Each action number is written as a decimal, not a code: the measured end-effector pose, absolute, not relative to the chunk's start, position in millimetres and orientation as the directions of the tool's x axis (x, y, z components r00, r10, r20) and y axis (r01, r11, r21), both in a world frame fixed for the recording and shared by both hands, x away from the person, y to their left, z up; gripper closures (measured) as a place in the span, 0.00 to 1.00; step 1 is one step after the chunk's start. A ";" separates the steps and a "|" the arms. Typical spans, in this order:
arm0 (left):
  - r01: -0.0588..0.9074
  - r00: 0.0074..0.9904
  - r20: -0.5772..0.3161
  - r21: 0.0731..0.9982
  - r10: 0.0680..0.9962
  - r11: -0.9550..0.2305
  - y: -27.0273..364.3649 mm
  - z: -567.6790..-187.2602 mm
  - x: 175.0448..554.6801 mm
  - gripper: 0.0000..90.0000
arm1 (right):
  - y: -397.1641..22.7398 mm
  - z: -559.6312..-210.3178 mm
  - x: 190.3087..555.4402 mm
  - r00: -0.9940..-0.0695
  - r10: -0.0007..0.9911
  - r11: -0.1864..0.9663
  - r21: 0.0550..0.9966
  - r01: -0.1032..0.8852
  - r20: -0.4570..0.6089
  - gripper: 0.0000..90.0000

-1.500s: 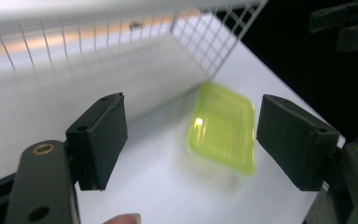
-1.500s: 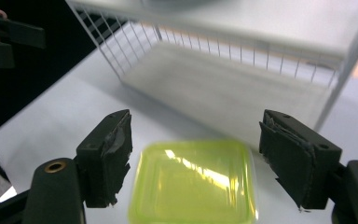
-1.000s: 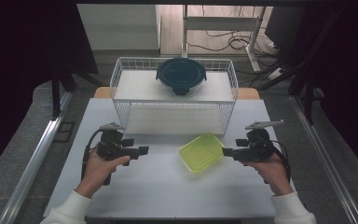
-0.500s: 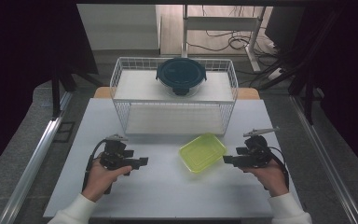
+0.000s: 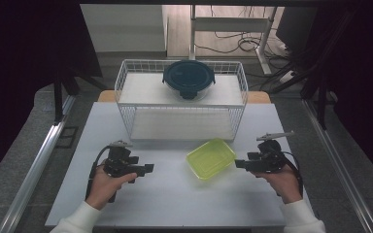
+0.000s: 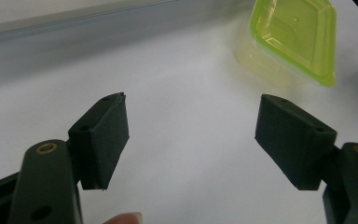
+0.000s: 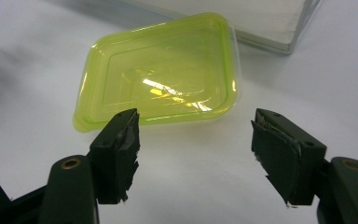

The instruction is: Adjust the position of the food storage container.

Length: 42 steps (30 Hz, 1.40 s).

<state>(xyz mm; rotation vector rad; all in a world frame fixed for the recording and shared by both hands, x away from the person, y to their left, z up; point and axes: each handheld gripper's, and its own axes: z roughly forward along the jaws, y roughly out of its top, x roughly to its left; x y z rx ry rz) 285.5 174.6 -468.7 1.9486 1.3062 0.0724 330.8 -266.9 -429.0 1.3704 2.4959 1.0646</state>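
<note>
Left gripper (image 5: 143, 169) lower, nearer the table (image 5: 175, 204); right gripper (image 5: 240, 164) jaws narrower.

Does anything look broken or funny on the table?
The green container sits askew to the table edge, lid on, undamaged. The right gripper has frayed, ragged pads. Nothing is spilled.

Your yellow-green plastic container (image 5: 211, 158), translucent and rectangular with rounded corners, lid on, lying flat on the white table (image 5: 175, 204), turned at a slant, just in front of the wire basket (image 5: 126, 104), near its right end
</note>
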 end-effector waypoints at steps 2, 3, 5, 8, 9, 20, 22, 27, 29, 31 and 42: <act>0.764 0.474 -0.350 0.619 0.808 -0.180 173.5 -469.6 284.9 0.28 | -268.9 -429.2 332.0 -0.583 0.778 0.342 0.621 0.705 0.233 0.36; 0.764 0.476 -0.347 0.619 0.808 -0.184 173.3 -470.0 284.5 0.28 | -269.8 -429.2 332.5 -0.581 0.781 0.341 0.620 0.706 0.231 0.36; 0.762 0.478 -0.343 0.620 0.809 -0.188 173.1 -470.4 284.0 0.28 | -270.7 -429.4 333.1 -0.573 0.786 0.335 0.620 0.709 0.231 0.37; 0.763 0.479 -0.345 0.619 0.808 -0.188 173.0 -470.9 283.5 0.28 | -271.6 -429.6 334.8 -0.575 0.787 0.340 0.622 0.705 0.223 0.39; 0.763 0.480 -0.345 0.618 0.807 -0.189 173.2 -471.2 283.5 0.28 | -271.7 -429.4 335.3 -0.575 0.788 0.341 0.621 0.705 0.221 0.39; 0.766 0.479 -0.354 0.615 0.803 -0.186 175.9 -472.8 283.5 0.28 | -258.0 -432.9 368.0 -0.593 0.794 0.428 0.570 0.701 0.133 0.60; 0.766 0.481 -0.353 0.615 0.802 -0.188 176.4 -472.8 283.4 0.28 | -253.1 -435.3 376.4 -0.600 0.790 0.449 0.547 0.707 0.127 0.64; 0.767 0.482 -0.355 0.613 0.801 -0.189 177.0 -473.3 283.1 0.28 | -246.6 -441.1 393.4 -0.599 0.795 0.481 0.502 0.719 0.098 0.76; 0.768 0.478 -0.358 0.614 0.802 -0.184 177.3 -473.4 283.0 0.28 | -245.4 -443.7 401.1 -0.595 0.800 0.493 0.485 0.722 0.072 0.81; 0.765 0.475 -0.351 0.619 0.807 -0.181 177.9 -473.6 282.9 0.28 | -244.6 -445.8 406.4 -0.591 0.804 0.496 0.476 0.726 0.065 0.87; 0.763 0.485 -0.365 0.621 0.795 -0.180 177.4 -472.5 282.4 0.28 | -228.5 -464.1 420.5 -0.642 0.766 0.591 0.419 0.689 -0.026 0.98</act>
